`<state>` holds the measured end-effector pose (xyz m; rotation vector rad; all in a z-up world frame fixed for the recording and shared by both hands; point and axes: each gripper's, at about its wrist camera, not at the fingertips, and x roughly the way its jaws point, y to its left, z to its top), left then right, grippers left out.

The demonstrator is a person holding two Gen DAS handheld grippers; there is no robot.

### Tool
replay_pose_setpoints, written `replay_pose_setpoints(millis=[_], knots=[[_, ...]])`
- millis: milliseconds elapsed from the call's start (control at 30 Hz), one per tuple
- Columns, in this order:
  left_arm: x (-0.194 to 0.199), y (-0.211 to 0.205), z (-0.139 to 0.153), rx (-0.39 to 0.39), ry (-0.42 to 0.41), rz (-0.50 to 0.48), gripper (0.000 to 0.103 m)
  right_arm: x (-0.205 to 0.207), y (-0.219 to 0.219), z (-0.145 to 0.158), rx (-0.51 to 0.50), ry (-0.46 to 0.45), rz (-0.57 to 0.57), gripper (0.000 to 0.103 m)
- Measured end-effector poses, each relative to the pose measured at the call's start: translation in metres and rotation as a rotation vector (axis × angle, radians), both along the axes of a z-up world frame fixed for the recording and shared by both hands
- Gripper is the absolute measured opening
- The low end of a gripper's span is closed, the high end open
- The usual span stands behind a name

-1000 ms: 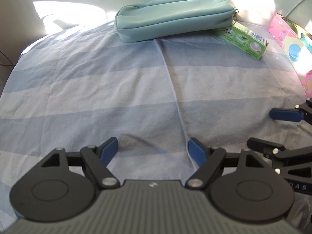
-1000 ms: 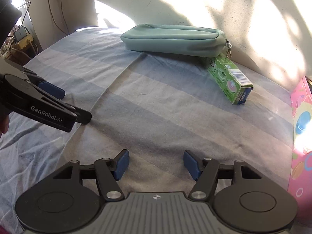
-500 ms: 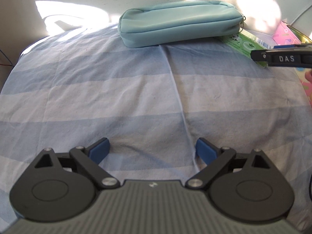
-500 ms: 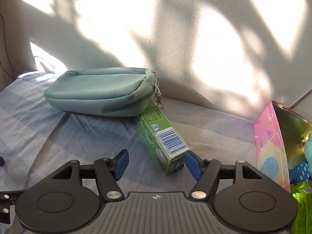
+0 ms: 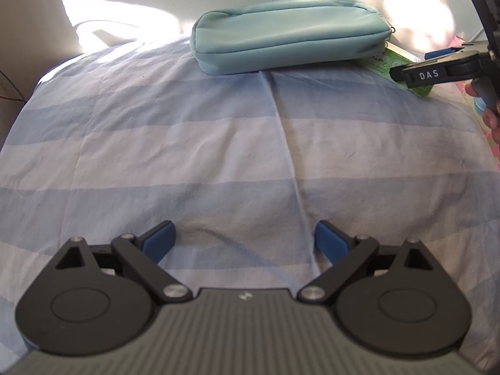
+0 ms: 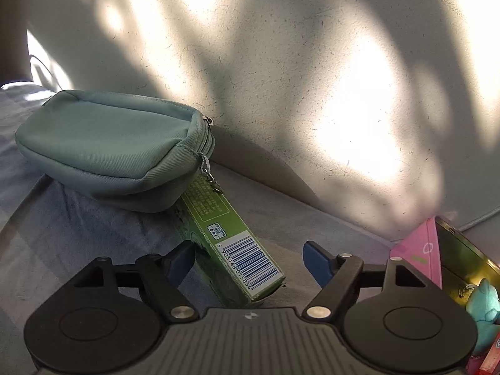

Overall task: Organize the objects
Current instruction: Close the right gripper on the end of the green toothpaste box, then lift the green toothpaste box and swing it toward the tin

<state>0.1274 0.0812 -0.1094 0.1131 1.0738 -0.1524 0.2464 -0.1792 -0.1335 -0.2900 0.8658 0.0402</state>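
A teal zip pouch (image 5: 287, 34) (image 6: 109, 147) lies at the back of the striped sheet, against the wall. A green box (image 6: 225, 237) with a barcode end pokes out from under the pouch's right end; in the left wrist view only part of the box (image 5: 387, 62) shows. My right gripper (image 6: 247, 247) is open and straddles the box's near end. Its left pad is close beside the box and its right pad stands well clear. My left gripper (image 5: 245, 240) is open over bare sheet with nothing between its fingers. The right gripper (image 5: 412, 62) shows at the right edge.
The blue-and-white striped sheet (image 5: 187, 156) covers the surface. A rough wall (image 6: 312, 78) rises right behind the pouch. At the right stands an open pink tin (image 6: 422, 250) holding a teal toy (image 6: 482, 303). A person's hand (image 5: 492, 118) holds the right gripper.
The right gripper has swung right and forward, from open sheet to the green box, which now lies between its fingers. The left gripper's fingers have spread wider and it has stayed in place.
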Motion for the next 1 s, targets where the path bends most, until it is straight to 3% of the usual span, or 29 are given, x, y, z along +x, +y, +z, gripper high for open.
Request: replay_pose_setpoints(millis=[33, 67, 167, 300, 433, 567, 733, 867, 900, 967, 1000], knots=[[0.0, 0.0, 0.0, 0.0, 0.002, 0.002, 0.098, 0.002, 0.001, -0.002, 0.031, 0.033, 0.023, 0.059], [-0.001, 0.001, 0.0, 0.0, 0.004, 0.004, 0.098, 0.002, 0.003, -0.002, 0.037, 0.037, 0.025, 0.053], [-0.003, 0.002, 0.0, -0.001, 0.009, 0.007, 0.098, -0.01, 0.012, 0.003, 0.034, 0.043, 0.043, 0.042], [-0.005, 0.002, 0.001, -0.001, 0.019, 0.016, 0.097, -0.059, 0.023, 0.011, 0.044, 0.041, 0.099, 0.03], [-0.009, -0.001, 0.003, -0.002, 0.038, 0.013, 0.095, -0.123, 0.007, 0.014, 0.073, 0.038, 0.068, 0.029], [-0.017, -0.013, 0.005, -0.016, 0.064, -0.029, 0.092, -0.188, -0.027, 0.021, 0.178, 0.091, 0.03, 0.029], [-0.029, -0.041, 0.02, -0.112, 0.058, -0.127, 0.088, -0.268, -0.064, 0.028, 0.206, 0.162, -0.013, 0.03], [-0.033, -0.081, 0.037, -0.191, 0.028, -0.228, 0.088, -0.311, -0.095, 0.027, 0.198, 0.209, -0.112, 0.031], [-0.032, -0.091, 0.04, -0.212, 0.029, -0.249, 0.088, -0.32, -0.104, 0.027, 0.189, 0.2, -0.155, 0.033], [-0.032, -0.116, 0.045, -0.242, 0.024, -0.289, 0.088, -0.332, -0.119, 0.028, 0.169, 0.166, -0.246, 0.05], [-0.032, -0.129, 0.047, -0.25, 0.02, -0.309, 0.088, -0.337, -0.127, 0.029, 0.159, 0.153, -0.295, 0.05]])
